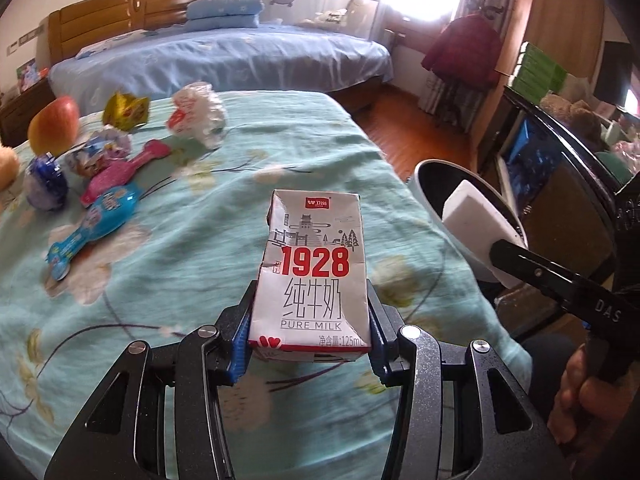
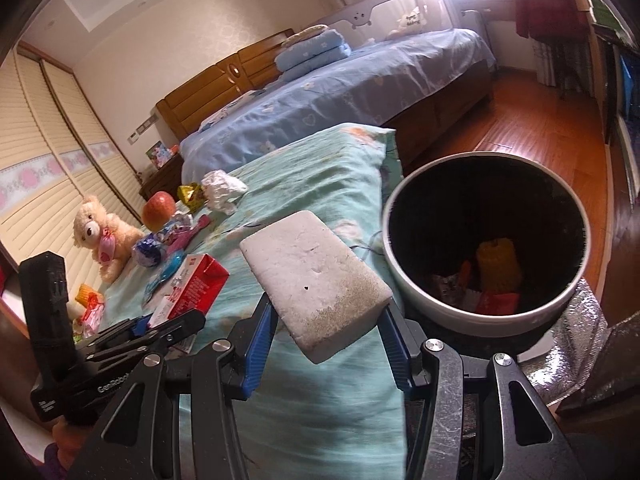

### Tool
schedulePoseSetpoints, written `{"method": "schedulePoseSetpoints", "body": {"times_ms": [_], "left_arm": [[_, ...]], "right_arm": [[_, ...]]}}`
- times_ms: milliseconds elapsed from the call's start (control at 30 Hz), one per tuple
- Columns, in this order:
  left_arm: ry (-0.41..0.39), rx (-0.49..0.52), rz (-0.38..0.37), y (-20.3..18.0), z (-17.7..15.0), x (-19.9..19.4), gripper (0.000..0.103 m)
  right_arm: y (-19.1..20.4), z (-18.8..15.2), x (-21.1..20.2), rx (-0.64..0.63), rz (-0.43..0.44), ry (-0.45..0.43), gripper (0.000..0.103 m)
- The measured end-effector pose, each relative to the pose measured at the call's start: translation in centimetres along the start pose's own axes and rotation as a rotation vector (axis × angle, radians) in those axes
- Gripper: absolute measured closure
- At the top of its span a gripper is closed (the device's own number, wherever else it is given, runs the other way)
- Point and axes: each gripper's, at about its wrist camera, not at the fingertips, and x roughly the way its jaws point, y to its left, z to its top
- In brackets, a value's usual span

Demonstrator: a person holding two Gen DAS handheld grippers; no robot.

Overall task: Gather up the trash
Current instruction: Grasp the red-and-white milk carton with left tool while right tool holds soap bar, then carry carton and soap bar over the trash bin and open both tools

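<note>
My left gripper point(image 1: 310, 338) is shut on a white and red milk carton point(image 1: 314, 268) marked 1928, held above the teal bedspread point(image 1: 168, 264). The carton also shows in the right wrist view point(image 2: 190, 292). My right gripper point(image 2: 326, 350) is shut on a white foam block point(image 2: 316, 276), also seen in the left wrist view point(image 1: 476, 218), beside the rim of the round trash bin point(image 2: 404, 280). The bin holds several wrappers. More trash lies on the bed: a crumpled white bag point(image 1: 198, 114), a yellow wrapper point(image 1: 126, 110) and a crumpled wrapper point(image 1: 100, 150).
An apple point(image 1: 54, 124), a pink brush point(image 1: 124, 174), a blue brush point(image 1: 94, 226) and a blue ball point(image 1: 46, 182) lie at the bed's left. A teddy bear point(image 2: 100, 236) sits there too. A blue bed point(image 1: 224, 60) stands behind. Wooden floor point(image 1: 420, 136) runs at right.
</note>
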Motion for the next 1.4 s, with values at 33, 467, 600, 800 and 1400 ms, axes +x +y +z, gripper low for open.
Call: {"method": "schedulePoseSetpoints", "body": {"times_ms": [33, 467, 600, 800, 1400], "left_arm": [[0.001, 0.003, -0.005, -0.3, 0.1, 0.1, 0.057], [0.008, 0.079, -0.056, -4.8, 1.8, 1.6, 0.058], [0.005, 0.101, -0.071, -6.2, 2.5, 1.9, 0.058], [0.009, 0.135, -0.090, -8.2, 3.2, 2.6, 0.057], [0.033, 0.189, -0.108, -12.1, 5.5, 5.4, 0.058]], "right_arm": [[-0.4, 0.0, -0.1, 0.007, -0.007, -0.004, 0.051], [-4.2, 0.2, -1.3, 0.073, -0.121, -0.044, 0.051], [-5.5, 0.5, -1.8, 0.085, -0.157, -0.056, 0.051], [-7.0, 1.2, -2.1, 0.098, -0.198, -0.070, 0.051], [-10.0, 3.6, -1.3, 0.095, -0.277, -0.054, 0.051]]}}
